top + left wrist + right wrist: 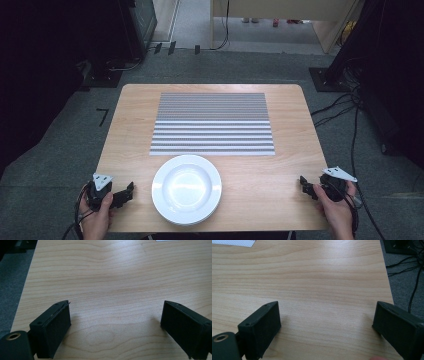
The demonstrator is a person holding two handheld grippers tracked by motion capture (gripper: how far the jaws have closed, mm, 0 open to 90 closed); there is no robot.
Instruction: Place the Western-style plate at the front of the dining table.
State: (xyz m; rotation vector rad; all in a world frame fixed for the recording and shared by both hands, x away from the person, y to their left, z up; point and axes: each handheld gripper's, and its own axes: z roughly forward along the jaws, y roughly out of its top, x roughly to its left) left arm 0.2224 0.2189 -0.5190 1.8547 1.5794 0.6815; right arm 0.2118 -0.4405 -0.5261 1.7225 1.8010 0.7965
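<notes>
A light wooden bench (290, 170) stands on grey carpet (60, 155). Dark equipment (135, 25) stands at the far left, a black stand (345, 55) at the right, with black cables (350, 125) trailing over the carpet beside it. Pale wooden furniture (280, 10) stands at the back on a lighter floor (192, 20).

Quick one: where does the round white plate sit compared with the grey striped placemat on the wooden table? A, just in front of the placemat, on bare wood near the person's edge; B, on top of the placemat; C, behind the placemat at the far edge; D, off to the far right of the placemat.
A: in the high view the round white plate lies on bare wood of the wooden table, just nearer the person than the grey striped placemat.
</notes>
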